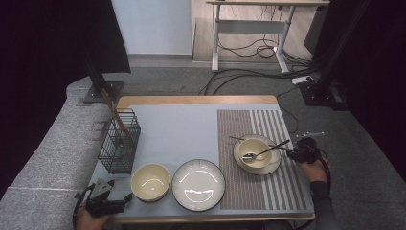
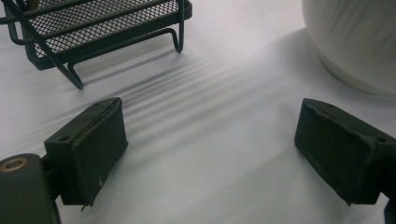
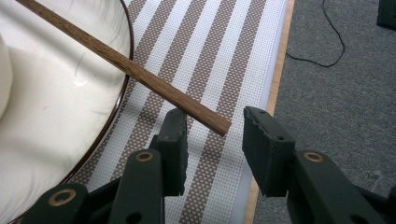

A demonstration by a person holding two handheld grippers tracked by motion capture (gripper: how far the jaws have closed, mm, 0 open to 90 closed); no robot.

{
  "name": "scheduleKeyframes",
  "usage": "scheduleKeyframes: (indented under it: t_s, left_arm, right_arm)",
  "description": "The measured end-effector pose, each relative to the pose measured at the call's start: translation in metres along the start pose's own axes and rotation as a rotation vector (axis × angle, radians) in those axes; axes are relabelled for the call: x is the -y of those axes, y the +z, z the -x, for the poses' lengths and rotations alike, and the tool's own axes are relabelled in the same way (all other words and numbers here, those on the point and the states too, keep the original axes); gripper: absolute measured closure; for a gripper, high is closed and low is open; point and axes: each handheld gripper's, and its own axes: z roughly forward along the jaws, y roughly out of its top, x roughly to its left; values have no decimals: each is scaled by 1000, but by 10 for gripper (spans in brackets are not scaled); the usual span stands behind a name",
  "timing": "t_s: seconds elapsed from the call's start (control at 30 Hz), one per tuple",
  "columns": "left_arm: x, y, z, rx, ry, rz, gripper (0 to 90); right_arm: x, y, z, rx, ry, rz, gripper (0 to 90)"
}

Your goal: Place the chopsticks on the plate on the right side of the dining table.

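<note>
Right gripper view puts the wooden chopstick slanting from upper left to centre, its end between the released right claw with neither pad pressing it, over the striped placemat beside the plate; lower left in the high view, the left claw gapes empty on the surface

A brown wooden chopstick is seen propped at a slant across the dark rim of a white plate, its squared end overhanging a brown-and-white striped placemat near the table's right edge.
</note>
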Motion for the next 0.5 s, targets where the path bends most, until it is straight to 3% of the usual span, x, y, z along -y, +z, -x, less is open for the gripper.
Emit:
scheduleKeyframes:
  t_s: [0.3,0.5]
  left_arm:
    - [0,0,0,0,0,0,89]
    - [0,0,0,0,0,0,89]
  right_arm:
    - [-3,7,4,13,2,9,596]
    - [0,-2,-2,11,-10,33,521]
